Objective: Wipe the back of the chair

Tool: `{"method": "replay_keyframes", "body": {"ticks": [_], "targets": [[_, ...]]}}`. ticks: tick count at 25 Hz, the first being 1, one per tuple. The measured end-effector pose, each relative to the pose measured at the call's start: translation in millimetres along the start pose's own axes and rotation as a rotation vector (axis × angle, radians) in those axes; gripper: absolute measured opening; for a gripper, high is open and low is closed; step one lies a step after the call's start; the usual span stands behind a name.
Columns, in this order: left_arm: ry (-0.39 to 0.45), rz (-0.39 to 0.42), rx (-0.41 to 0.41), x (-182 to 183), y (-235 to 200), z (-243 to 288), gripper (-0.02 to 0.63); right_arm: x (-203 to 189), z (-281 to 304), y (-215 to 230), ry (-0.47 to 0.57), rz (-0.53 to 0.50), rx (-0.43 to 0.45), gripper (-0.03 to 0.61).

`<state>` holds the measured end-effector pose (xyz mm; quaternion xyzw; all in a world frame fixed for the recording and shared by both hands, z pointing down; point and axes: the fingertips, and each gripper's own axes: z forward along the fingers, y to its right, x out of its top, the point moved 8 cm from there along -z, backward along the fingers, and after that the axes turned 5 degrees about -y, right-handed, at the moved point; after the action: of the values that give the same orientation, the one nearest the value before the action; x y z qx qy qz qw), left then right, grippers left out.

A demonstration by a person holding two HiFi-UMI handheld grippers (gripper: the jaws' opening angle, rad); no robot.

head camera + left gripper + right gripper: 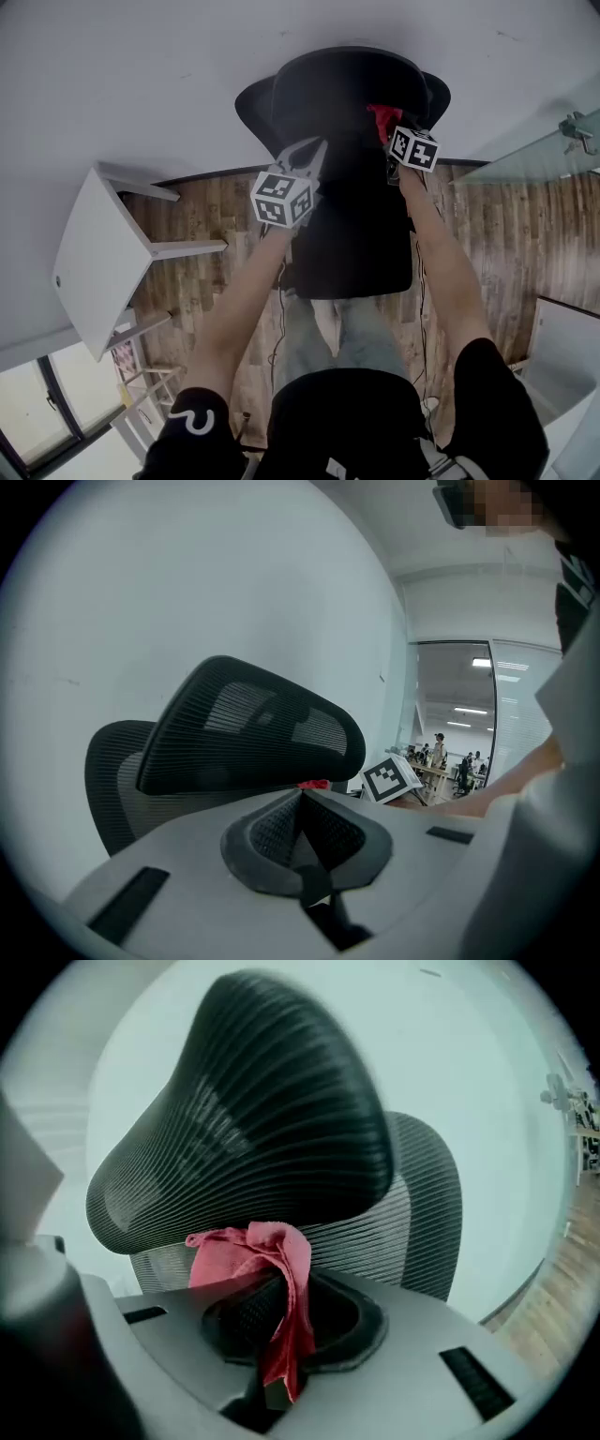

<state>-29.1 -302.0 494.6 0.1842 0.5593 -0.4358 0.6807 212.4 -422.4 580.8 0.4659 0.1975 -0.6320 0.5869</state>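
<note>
A black mesh office chair [352, 187] stands against the wall just ahead of me. Its headrest [253, 1119] fills the right gripper view, with the backrest [417, 1213] behind and below it. My right gripper [281, 1283] is shut on a red cloth [272, 1255], which bunches up right under the headrest against the top of the backrest. In the head view the red cloth [382, 117] shows at the chair's upper right, by my right gripper [386, 131]. My left gripper [312, 152] hovers over the chair's left side, shut and holding nothing [300, 799]. The headrest [253, 728] lies beyond it.
A white table [103, 262] stands to the left of the chair on the wooden floor [487, 234]. A glass partition [544, 155] runs along the right, and a white panel [567, 347] sits at the lower right. The white wall [141, 75] is close behind the chair.
</note>
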Motion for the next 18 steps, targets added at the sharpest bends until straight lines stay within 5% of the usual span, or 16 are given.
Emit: {"method": "replay_keyframes", "body": {"ticks": [18], "targets": [[-0.014, 0.053, -0.044, 20.0, 62.5, 46.1, 0.025, 39.7, -54.7, 116.4, -0.016, -0.106, -0.122, 0.071]]}}
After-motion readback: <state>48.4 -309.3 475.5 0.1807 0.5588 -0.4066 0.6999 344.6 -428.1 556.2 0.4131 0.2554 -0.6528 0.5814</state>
